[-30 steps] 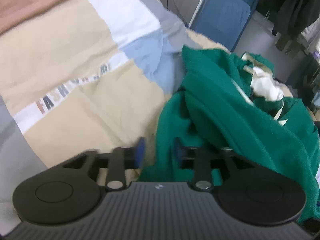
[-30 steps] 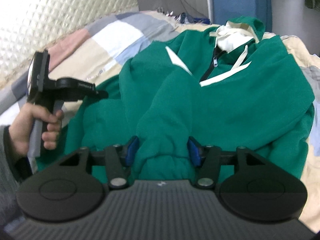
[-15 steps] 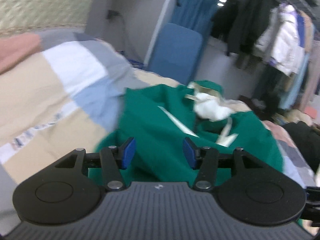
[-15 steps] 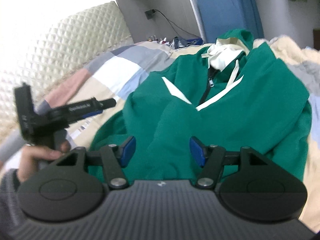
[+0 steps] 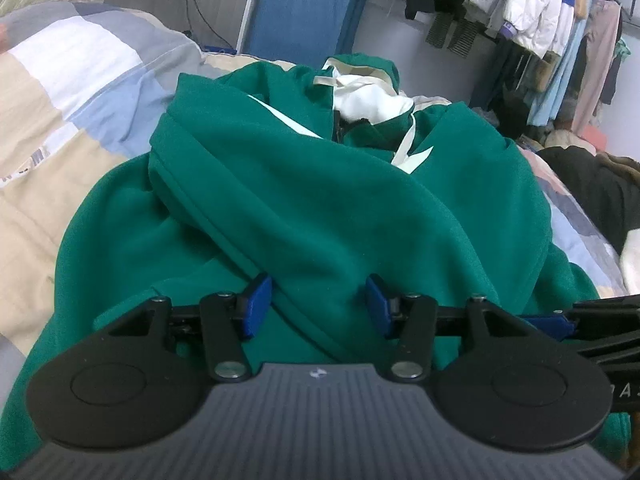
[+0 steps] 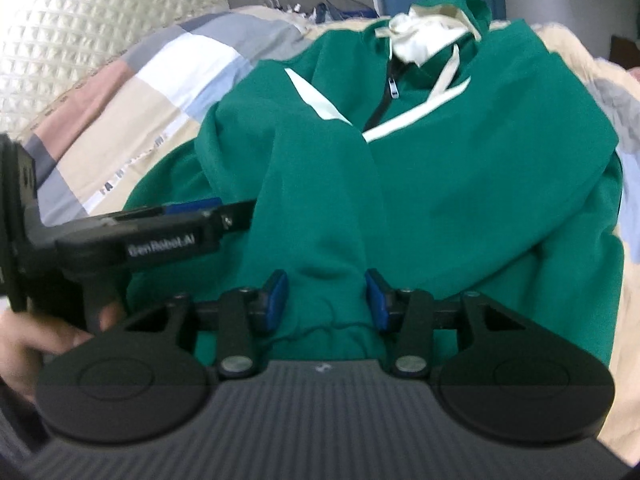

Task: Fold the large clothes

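A green zip hoodie [image 5: 320, 200] [image 6: 460, 200] with a white-lined hood [image 5: 368, 100] lies front up on the bed. One sleeve [image 6: 316, 208] is folded down across its chest. My right gripper [image 6: 326, 292] straddles that sleeve near the cuff. Its jaws are closing, and the cloth fills the gap between the blue pads without looking pinched. My left gripper [image 5: 316, 296] hovers open over the lower left of the hoodie, above a folded seam. The left gripper [image 6: 236, 216] also shows from the side in the right wrist view, held by a person's hand [image 6: 24, 340].
A patchwork quilt [image 5: 60, 100] [image 6: 132, 112] covers the bed, and a padded headboard [image 6: 80, 20] stands at the left. A blue chair [image 5: 304, 12] and a rack of hanging clothes [image 5: 540, 20] stand beyond. Dark clothing [image 5: 592, 184] lies at the hoodie's right.
My left gripper swung from the quilt's edge to over the hoodie, its pads wider apart. The right gripper rose off the sleeve, then sank back around it with narrower jaws.
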A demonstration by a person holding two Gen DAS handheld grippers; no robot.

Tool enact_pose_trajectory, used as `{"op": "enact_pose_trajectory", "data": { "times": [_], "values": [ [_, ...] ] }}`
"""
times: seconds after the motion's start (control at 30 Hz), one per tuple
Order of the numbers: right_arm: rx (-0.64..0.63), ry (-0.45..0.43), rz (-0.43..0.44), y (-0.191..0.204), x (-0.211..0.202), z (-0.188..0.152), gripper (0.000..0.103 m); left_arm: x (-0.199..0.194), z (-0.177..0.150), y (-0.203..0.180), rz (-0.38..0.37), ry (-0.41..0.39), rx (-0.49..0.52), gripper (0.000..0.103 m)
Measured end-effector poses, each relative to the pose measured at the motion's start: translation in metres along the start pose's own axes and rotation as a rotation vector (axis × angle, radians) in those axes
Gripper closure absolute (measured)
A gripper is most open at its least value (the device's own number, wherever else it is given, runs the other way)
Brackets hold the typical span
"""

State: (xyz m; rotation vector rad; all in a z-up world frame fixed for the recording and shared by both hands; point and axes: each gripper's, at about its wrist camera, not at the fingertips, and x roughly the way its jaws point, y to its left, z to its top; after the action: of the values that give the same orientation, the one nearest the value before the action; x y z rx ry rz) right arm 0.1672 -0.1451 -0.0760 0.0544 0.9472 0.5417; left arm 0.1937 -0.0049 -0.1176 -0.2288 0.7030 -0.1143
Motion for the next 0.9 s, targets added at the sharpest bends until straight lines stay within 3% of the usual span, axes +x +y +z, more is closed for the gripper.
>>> {"op": "enact_pose_trajectory", "data": {
  "times": [0.23,0.6,0.7,0.83,0.9],
  "values": [
    [0.049,-0.047,0.04,-0.001,-0.015,0.001,0.056,-0.016,0.012,0.008,0.002,-0.034,-0.055,0.041],
    [0.111,-0.264,0.051,-0.023,-0.092,0.035,0.056,-0.059,0.061,-0.002,-0.011,-0.099,-0.074,0.04],
    [0.152,-0.279,0.056,-0.038,-0.099,0.055,0.055,-0.059,0.085,-0.01,-0.019,-0.096,-0.073,0.04],
    [0.214,-0.301,0.044,-0.066,-0.094,0.093,0.038,-0.037,0.133,-0.012,-0.036,-0.081,-0.097,0.039],
    [0.249,-0.304,0.034,-0.086,-0.084,0.117,0.038,-0.016,0.161,-0.005,-0.047,-0.081,-0.127,0.039]
  ]
}}
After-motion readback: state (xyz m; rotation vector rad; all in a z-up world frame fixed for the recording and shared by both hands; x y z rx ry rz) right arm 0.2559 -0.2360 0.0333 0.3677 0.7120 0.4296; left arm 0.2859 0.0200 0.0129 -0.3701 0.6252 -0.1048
